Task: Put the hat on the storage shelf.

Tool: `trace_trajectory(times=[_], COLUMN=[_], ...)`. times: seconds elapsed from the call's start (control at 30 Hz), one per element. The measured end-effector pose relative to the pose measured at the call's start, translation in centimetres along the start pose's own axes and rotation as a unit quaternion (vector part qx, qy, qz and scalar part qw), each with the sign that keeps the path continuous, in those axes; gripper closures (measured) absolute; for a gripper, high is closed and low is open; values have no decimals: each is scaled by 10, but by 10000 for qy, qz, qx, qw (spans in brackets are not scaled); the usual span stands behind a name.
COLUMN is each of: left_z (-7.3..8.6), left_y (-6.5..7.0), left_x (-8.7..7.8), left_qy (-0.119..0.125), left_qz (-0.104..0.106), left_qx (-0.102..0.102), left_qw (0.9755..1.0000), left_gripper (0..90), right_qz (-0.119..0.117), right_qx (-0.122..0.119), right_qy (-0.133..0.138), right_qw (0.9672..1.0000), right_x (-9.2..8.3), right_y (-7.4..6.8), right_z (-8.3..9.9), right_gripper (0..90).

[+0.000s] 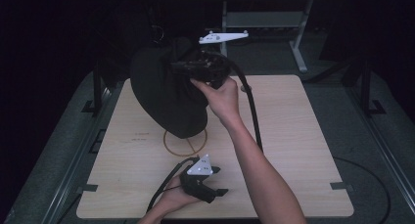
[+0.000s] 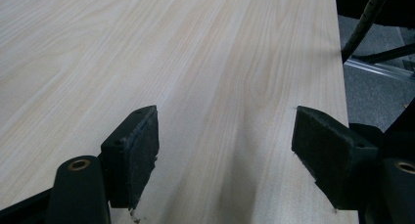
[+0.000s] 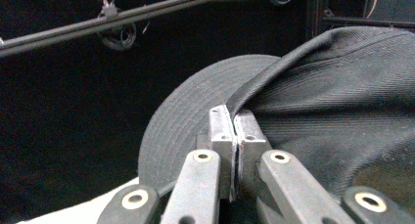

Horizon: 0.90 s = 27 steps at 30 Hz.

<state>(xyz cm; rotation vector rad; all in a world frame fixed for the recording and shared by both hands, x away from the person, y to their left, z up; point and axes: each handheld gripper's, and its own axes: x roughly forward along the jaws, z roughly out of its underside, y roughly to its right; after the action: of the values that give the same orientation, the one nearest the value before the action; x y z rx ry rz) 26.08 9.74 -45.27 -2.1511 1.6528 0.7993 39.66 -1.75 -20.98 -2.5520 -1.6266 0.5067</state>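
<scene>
The right gripper was clamped on the edge of a black cap, holding it above the table, probably over the ring. The left gripper rested apart, empty, keeping clear.

Dim room: pale wooden table, grey floor, metal frame behind.

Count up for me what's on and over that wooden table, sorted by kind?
Black caps: 1, the black cap, held up by the right gripper.
Hand-held grippers: 2, the right gripper and the left gripper, open above the table.
Thin ring on the tabletop: 1, the ring.
Total: 4.
</scene>
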Motion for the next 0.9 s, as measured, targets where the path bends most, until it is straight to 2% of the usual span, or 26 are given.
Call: trace_trajectory(times=[0.07,0.5,0.53,0.73,0.9], left_z=[-1,-1,-1,-1,0], left_y=[-1,0,1,0,1], left_x=[-1,0,0,0,1], left_qy=[-30,-15,-12,28,14], left_qz=[5,-15,-19,-10,1], left_qx=[81,59,8,20,18], left_qw=[10000,10000,10000,10000,10000], left_gripper=[250,250,250,250,250], right_qz=[-38,-59,-41,-5,-38], right_qx=[-11,-92,-92,-46,110], right_qy=[-53,-352,-401,-663,-802], right_qw=[10000,9993,9991,9978,9967], right_x=[6,28,30,40,46], right_y=[-2,-5,-4,2,9], right_z=[0,6,7,15,25], right_gripper=[884,880,880,876,863])
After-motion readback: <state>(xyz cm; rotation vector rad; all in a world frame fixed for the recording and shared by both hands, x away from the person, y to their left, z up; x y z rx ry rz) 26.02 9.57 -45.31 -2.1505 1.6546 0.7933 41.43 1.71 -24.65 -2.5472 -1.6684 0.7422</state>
